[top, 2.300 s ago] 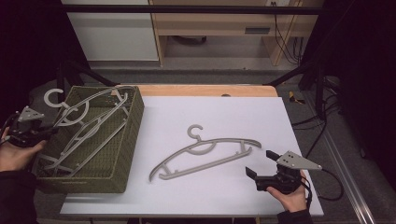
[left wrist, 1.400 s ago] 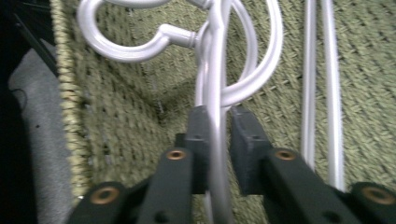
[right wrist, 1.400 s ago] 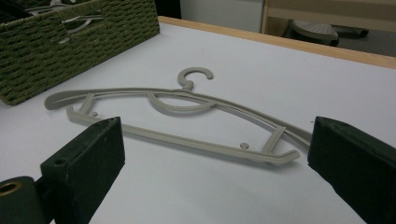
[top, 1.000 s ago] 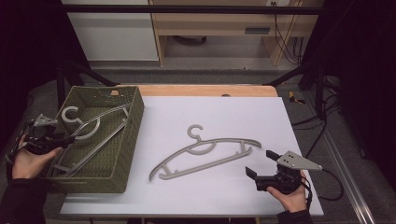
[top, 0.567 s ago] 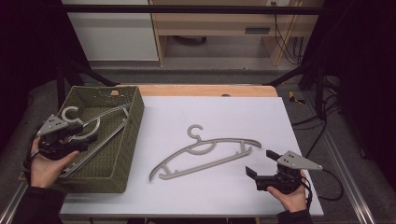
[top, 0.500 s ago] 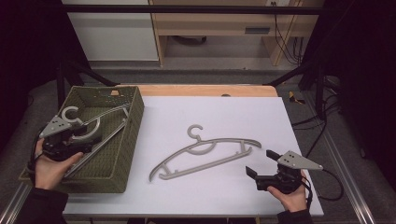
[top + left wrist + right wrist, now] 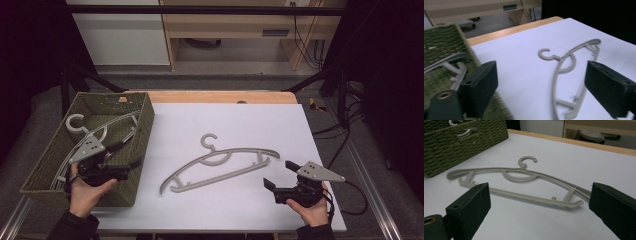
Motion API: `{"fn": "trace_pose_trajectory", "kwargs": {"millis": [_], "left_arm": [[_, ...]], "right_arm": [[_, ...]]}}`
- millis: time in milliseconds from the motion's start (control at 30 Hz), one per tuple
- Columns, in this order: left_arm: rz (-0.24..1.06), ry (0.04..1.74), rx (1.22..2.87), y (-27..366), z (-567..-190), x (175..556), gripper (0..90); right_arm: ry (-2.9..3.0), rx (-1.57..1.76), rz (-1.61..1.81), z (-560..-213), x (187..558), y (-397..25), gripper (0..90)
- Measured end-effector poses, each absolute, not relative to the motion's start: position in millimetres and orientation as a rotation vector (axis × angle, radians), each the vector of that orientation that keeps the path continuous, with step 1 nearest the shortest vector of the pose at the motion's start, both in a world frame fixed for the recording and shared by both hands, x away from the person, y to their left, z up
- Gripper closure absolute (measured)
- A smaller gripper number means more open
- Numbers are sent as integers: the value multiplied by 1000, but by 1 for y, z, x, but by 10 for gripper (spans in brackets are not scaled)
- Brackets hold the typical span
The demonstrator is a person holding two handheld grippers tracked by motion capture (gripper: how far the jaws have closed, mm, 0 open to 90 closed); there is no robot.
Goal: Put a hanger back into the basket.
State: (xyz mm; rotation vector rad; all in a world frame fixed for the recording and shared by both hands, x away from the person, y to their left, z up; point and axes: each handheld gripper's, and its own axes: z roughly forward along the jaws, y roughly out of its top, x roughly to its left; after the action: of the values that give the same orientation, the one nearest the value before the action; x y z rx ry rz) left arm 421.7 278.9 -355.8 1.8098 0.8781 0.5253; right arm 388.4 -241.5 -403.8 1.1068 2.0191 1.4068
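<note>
The table (image 7: pixel 320 125) carries the same load as a couple of seconds ago: a woven basket (image 7: pixel 37 167) at its left edge and one grey hanger (image 7: pixel 220 165) lying flat on the white top near the middle. What has changed is the left gripper (image 7: pixel 131 155). It was out past the basket's left wall, close to the hangers (image 7: pixel 100 131) piled inside; it has since swung across the basket and now sits over its near right corner, jaws spread wide and empty, aimed at the table. Its own view looks past the basket rim (image 7: pixel 461 37) straight at the loose hanger (image 7: pixel 566 62). The pile in the basket has settled lower and lies untouched. The right gripper (image 7: pixel 278 176) has not moved from the near right of the table, its jaws also wide apart with nothing between them, the hanger (image 7: pixel 524 180) just ahead. Judging by this, the left gripper is done with the basket and the loose hanger is next.
</note>
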Motion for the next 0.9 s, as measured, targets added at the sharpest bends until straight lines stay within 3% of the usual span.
{"fn": "trace_pose_trajectory", "kwargs": {"millis": [233,500,900], "left_arm": [[484,825,1856,249,-360,413,65],[431,759,1924,222,-369,412,81],[353,717,2090,182,-375,440,112]], "right_arm": [[2018,1099,1410,-403,388,-241,41],[2019,1096,1408,-403,388,-243,41],[2012,1100,1413,-401,387,-245,42]]}}
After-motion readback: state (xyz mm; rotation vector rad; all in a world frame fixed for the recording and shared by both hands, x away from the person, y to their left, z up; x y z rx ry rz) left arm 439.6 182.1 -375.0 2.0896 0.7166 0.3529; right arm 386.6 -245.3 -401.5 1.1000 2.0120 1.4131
